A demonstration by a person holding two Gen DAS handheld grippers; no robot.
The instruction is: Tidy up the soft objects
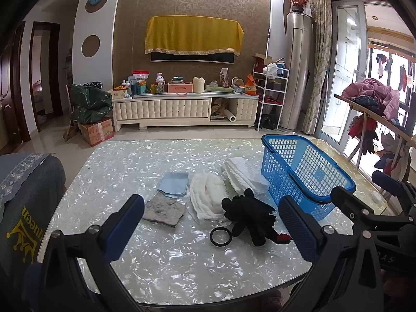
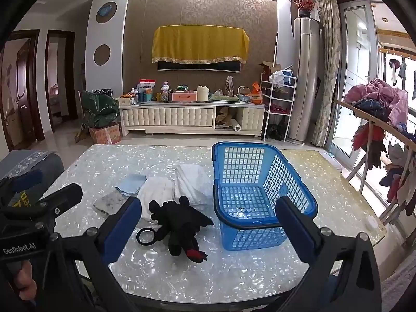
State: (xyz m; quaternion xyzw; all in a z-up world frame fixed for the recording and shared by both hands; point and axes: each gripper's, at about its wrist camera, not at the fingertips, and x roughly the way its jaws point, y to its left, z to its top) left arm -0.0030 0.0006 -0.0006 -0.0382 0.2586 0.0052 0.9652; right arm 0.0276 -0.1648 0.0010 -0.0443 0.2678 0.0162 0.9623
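A black plush dragon (image 1: pixel 251 215) (image 2: pixel 179 221) lies on the shiny table (image 1: pixel 169 265) (image 2: pixel 208 273), a black ring (image 1: pixel 221 236) (image 2: pixel 146 236) at its side. Behind it lie a folded white cloth (image 1: pixel 208 197) (image 2: pixel 157 192), a thicker white towel (image 1: pixel 241 176) (image 2: pixel 191 182), a light blue cloth (image 1: pixel 173 184) (image 2: pixel 131 185) and a grey rag (image 1: pixel 164 210) (image 2: pixel 110 200). An empty blue basket (image 1: pixel 306 171) (image 2: pixel 262 189) stands to their right. My left gripper (image 1: pixel 210 226) and right gripper (image 2: pixel 208 231) hover over the near table edge, both open and holding nothing.
A chair back draped in blue-grey fabric (image 1: pixel 23 208) (image 2: pixel 28 163) stands at the table's left. A clothes rack with garments (image 1: pixel 374 114) (image 2: pixel 377 119) is on the right. A cluttered TV cabinet (image 1: pixel 182 106) (image 2: pixel 192 115) lines the far wall.
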